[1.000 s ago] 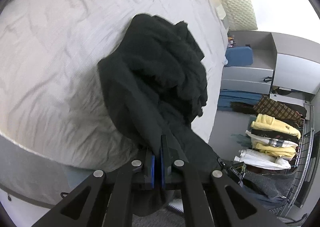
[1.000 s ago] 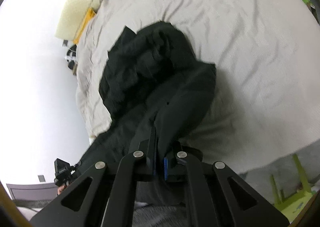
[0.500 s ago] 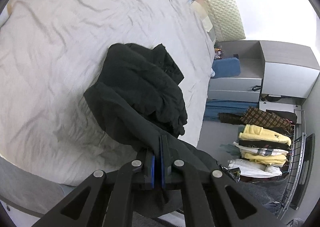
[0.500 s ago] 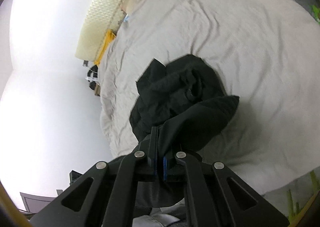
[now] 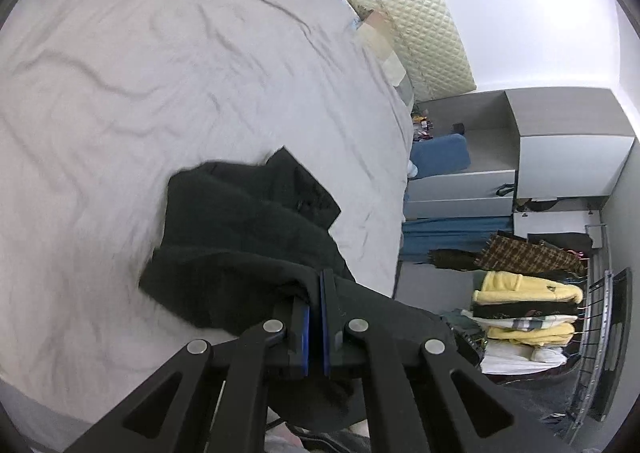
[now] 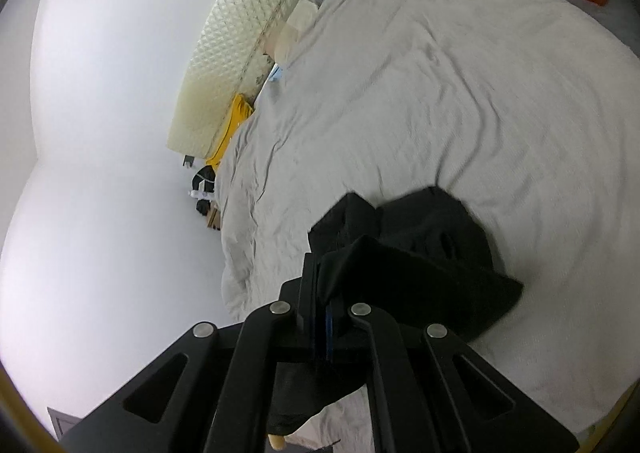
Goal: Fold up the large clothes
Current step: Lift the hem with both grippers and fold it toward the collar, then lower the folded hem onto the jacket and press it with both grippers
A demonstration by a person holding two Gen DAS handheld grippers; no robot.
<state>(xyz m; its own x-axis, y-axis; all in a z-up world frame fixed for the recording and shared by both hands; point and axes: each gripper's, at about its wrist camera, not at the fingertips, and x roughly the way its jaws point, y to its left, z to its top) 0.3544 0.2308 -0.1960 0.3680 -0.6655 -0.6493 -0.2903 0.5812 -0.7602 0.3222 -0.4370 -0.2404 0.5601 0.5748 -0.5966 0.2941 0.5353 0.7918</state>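
Over the near edge of the bed [image 5: 168, 65], I have my left gripper [image 5: 315, 295] clamped on one edge of the black garment [image 5: 240, 229], and my right gripper [image 6: 322, 293] pinches another edge of it. Two separate holds let me draw the cloth apart, since most of it lies bunched on the sheet just beyond both grippers. I judge the spreading unfinished; folding comes once it lies flat.
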